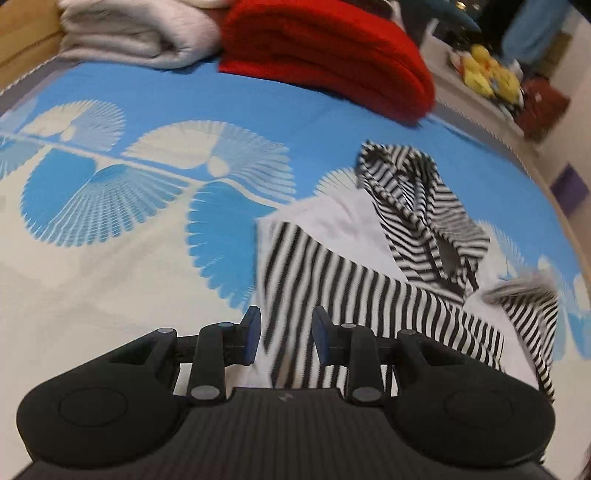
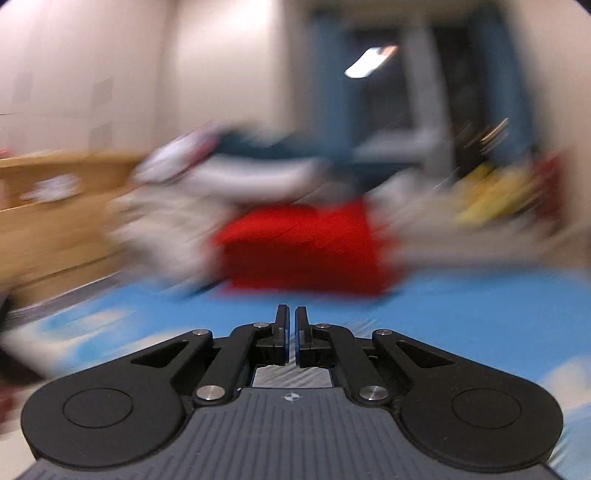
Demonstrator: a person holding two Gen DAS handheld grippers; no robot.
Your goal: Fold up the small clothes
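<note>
Two folded piles, red [image 1: 325, 55] and white [image 1: 133, 33], top the blue-patterned bedspread [image 1: 129, 206]; left hand-held gripper [image 1: 286, 336] wide, right hand-held gripper [image 2: 290, 332] nearly closed, empty.

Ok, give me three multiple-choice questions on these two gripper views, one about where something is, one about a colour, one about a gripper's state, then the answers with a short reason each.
1. Where does the striped hoodie lie relative to the left gripper?
A. Directly ahead of it, on the bedspread
B. On top of the red pile
C. Hanging from the wooden frame

2. What colour is the folded blanket beside the white folded blanket?
A. Yellow
B. Red
C. Green

3. How does the right gripper stand?
A. Wide open
B. Shut on the hoodie
C. Shut, holding nothing

Answers:
1. A, the left wrist view shows the black-and-white garment spread on the blue and white bedspread just past the open fingers.
2. B, it is bright red in both views.
3. C, its pads nearly meet with only a thin empty slit between them.
</note>
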